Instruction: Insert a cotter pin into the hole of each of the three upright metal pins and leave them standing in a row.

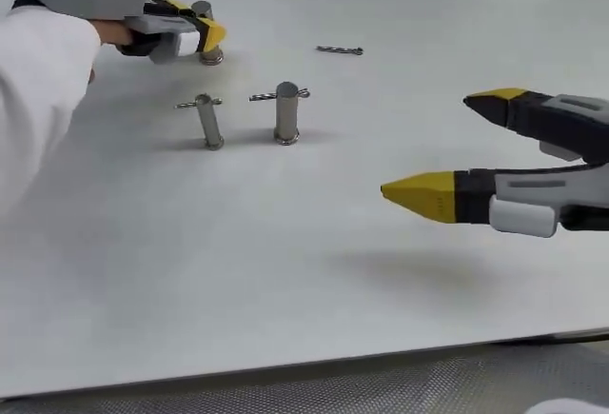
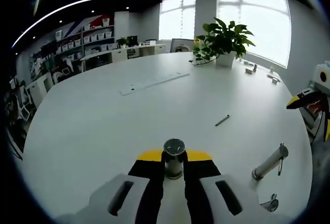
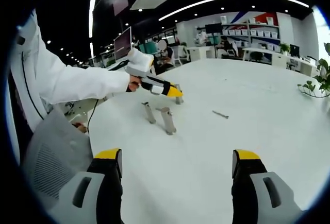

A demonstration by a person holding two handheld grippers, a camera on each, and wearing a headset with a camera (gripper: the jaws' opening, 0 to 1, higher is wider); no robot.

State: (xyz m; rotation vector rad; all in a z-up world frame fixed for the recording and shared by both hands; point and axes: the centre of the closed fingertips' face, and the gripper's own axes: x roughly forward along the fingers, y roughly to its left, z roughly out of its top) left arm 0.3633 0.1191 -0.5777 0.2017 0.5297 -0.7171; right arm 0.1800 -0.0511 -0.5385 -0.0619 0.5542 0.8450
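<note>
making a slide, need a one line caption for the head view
Left gripper clamps the third metal pin; two fitted pins stand nearby, a spare cotter pin lies beyond, right gripper open.

— How is the bench [image 1: 285,281] finished?
— White, smooth and matt, with a faint sheen. A rougher grey mesh-like strip [image 1: 381,387] is seen along the bottom of the frame.
— And the smaller pieces?
— Bare silvery metal, smooth and softly glossy, is shown on the upper-left pin [image 1: 202,7], the left pin [image 1: 209,124] and the right pin [image 1: 286,109]. The loose cotter pin [image 1: 340,50] is thin grey wire.
— The tools?
— Matt yellow, black and grey plastic is seen on the left tool [image 1: 211,33] and the right tool [image 1: 425,146]. The sleeve [image 1: 38,90] is white cloth.
</note>
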